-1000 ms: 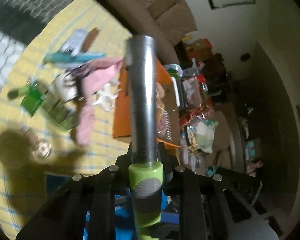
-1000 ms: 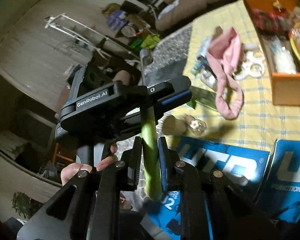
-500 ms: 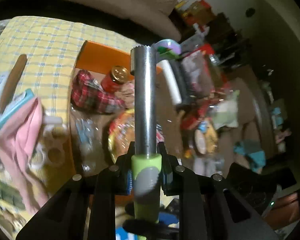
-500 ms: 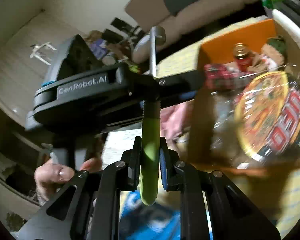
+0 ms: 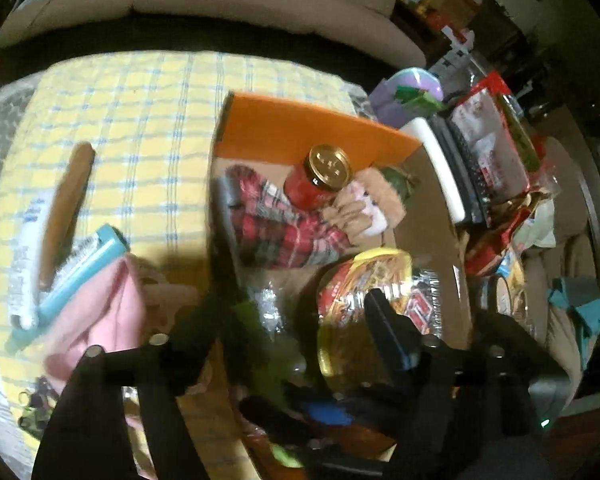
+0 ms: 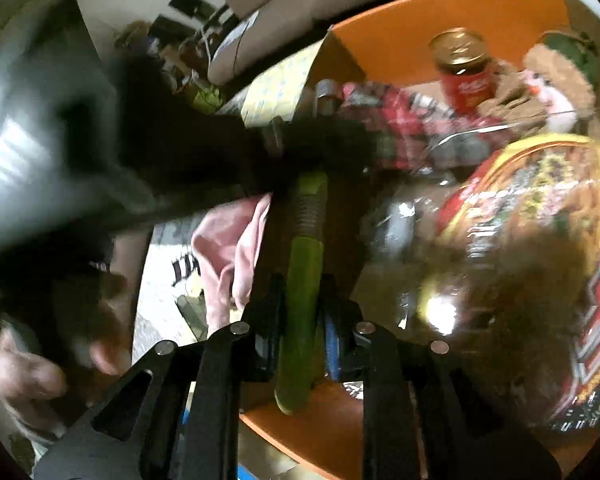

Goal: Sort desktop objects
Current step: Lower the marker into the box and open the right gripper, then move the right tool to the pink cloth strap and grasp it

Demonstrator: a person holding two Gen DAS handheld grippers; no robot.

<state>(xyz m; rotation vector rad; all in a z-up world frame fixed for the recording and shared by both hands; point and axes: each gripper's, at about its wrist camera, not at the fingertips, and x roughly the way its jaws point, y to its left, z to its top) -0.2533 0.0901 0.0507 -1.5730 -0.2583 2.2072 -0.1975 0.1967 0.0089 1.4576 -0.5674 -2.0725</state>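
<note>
- The left hand-held gripper (image 5: 296, 316), jaws just opened, no longer pinches the green-handled corer (image 6: 302, 300).
- The right hand-held gripper (image 6: 300, 320) now pinches its handle above the orange box (image 6: 480, 12), so likely dropping it inside.

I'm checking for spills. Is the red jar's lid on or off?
On: the red jar stands in the orange box, gold lid on top.
</note>
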